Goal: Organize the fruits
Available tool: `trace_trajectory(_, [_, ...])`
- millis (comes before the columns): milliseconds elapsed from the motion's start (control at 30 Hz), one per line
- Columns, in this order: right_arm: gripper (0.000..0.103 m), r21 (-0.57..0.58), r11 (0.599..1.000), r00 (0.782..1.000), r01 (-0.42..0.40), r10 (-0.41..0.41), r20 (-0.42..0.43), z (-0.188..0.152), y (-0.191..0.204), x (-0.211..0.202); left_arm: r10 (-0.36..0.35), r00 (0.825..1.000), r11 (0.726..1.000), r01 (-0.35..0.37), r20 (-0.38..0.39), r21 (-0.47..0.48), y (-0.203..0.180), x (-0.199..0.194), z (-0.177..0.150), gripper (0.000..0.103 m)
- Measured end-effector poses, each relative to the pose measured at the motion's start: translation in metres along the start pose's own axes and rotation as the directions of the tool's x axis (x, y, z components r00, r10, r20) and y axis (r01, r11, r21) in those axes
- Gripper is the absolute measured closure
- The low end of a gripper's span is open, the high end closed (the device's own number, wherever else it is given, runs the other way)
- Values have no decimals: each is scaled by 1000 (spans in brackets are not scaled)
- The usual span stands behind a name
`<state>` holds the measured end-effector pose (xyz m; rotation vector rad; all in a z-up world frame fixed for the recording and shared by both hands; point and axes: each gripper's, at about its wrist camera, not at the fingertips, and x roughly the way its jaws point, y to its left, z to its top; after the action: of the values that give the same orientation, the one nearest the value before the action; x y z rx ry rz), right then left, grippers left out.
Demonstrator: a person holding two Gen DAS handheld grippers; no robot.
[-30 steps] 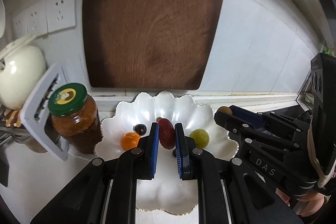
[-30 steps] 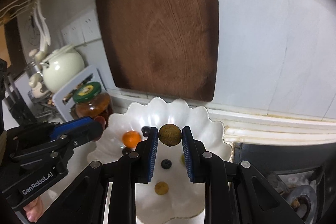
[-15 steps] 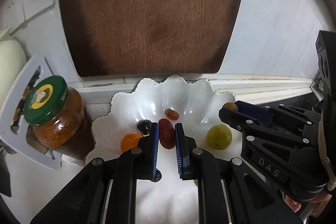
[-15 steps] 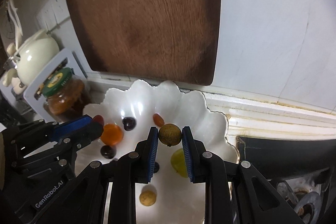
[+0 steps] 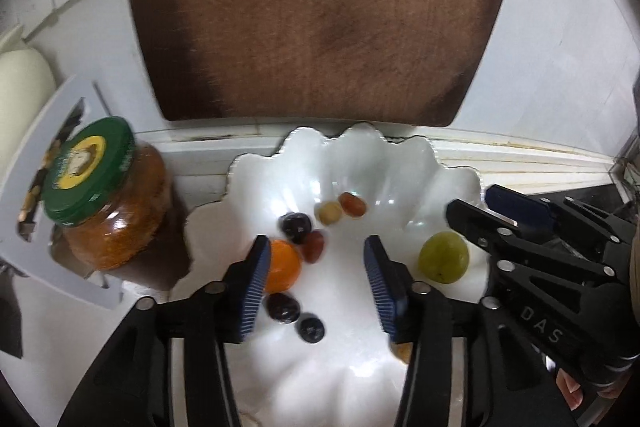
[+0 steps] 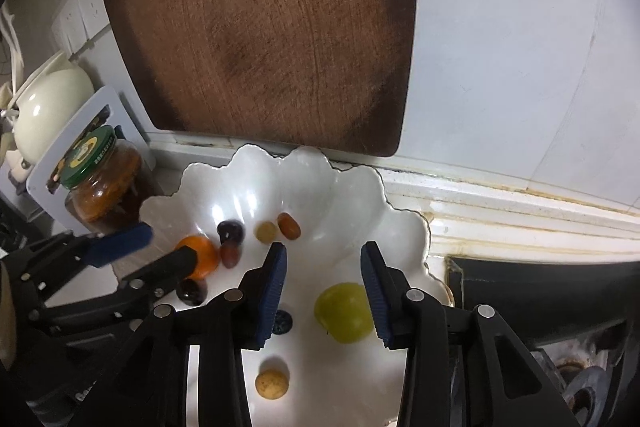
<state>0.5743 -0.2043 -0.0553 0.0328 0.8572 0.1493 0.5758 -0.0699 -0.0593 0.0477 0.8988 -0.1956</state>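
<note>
A white scalloped plate (image 5: 416, 163) (image 6: 356, 195) holds several small fruits. My left gripper (image 5: 316, 267) is open and empty above it, with a dark red date (image 5: 313, 246) (image 6: 231, 255), an orange fruit (image 5: 283, 264) (image 6: 200, 255) and a dark grape (image 5: 296, 223) (image 6: 231, 231) near its left finger. My right gripper (image 6: 323, 273) is open and empty above the plate, with a green fruit (image 6: 344, 311) (image 5: 443, 257) just inside its right finger. A tan longan (image 6: 266, 231) (image 5: 329, 213) lies beside a red-brown fruit (image 6: 289, 225) (image 5: 353, 205).
A brown wooden cutting board (image 5: 320, 11) (image 6: 260, 19) leans on the white wall behind the plate. A green-lidded jar (image 5: 104, 203) (image 6: 102, 183) stands at its left by a white rack (image 5: 52, 195). A cream teapot (image 6: 44, 107) is further left. A dark stove edge (image 6: 540, 287) lies right.
Both grippers have opened. The left let go of the dark red date and the right let go of the tan longan; both fruits now lie on the plate. Both cameras came closer.
</note>
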Motion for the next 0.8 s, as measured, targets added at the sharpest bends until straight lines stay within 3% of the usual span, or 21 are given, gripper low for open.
trace_trajectory(100, [62,8,1000,1000,12,-12,2,-3,0,-4,47,999,999,-47,27,-9,6,-11,-3,45])
trace_trajectory(167, [54,16,1000,1000,23,-23,10,-7,-1,-9,79,996,997,-79,51,-6,9,-18,-4,41])
trace_trajectory(267, [51,30,999,999,40,-40,25,-13,0,-18,119,988,993,-121,99,10,11,-33,-8,37])
trace_trajectory(467, [39,50,996,993,76,-80,85,-25,2,-50,135,973,989,-144,187,40,7,-61,-17,25])
trace_trajectory(800, [24,48,993,969,107,-115,221,-56,8,-121,160,925,980,-190,345,54,-10,-136,-47,10])
